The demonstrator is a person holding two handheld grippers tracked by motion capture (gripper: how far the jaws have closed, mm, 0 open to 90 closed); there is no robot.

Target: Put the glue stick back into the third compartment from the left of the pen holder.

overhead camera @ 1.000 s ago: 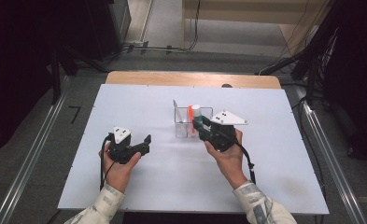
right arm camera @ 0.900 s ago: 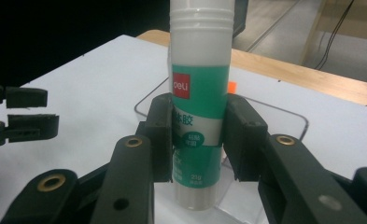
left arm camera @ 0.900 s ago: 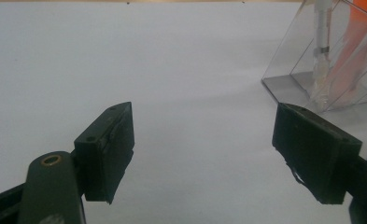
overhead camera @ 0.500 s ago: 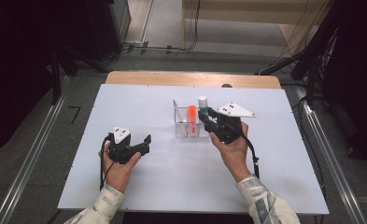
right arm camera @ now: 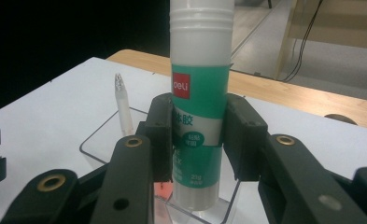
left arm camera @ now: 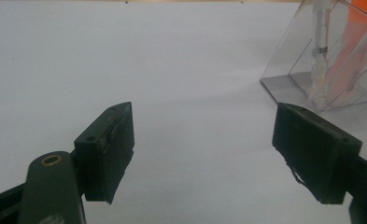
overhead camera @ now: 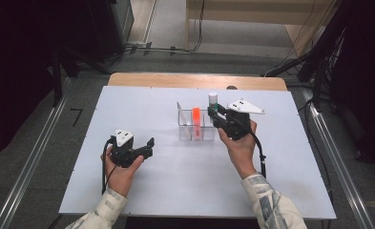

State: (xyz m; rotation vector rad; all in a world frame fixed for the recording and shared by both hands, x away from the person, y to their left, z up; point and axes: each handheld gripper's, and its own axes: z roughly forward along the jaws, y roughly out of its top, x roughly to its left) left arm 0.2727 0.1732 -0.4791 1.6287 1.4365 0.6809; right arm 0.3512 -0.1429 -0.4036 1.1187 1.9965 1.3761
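Since a second ago, the right gripper [overhead camera: 215, 116] has carried the glue stick [overhead camera: 213, 101] a little to the right and away from the person, from in front of the orange marker to the right end of the holder; the left gripper [overhead camera: 147, 145] has not moved.

One glue stick is in play, white with a green label, standing upright. The right gripper view shows both black pads pressed against its label [right arm camera: 201, 100], so the right jaws are clamped on it, and its base hangs just above the rim of the holder [right arm camera: 97, 135].

One clear holder [overhead camera: 185, 125] stands near the middle of the white table [overhead camera: 142, 102]. It contains one orange marker [overhead camera: 195, 117] and one slim clear pen [right arm camera: 123, 105], both leaning upright. The left gripper view shows the same two things through the clear wall [left arm camera: 288, 51].

Two grippers are in use, one in each hand. The left one rests low at the near left, well apart from the holder, its jaws wide apart with bare table between them.
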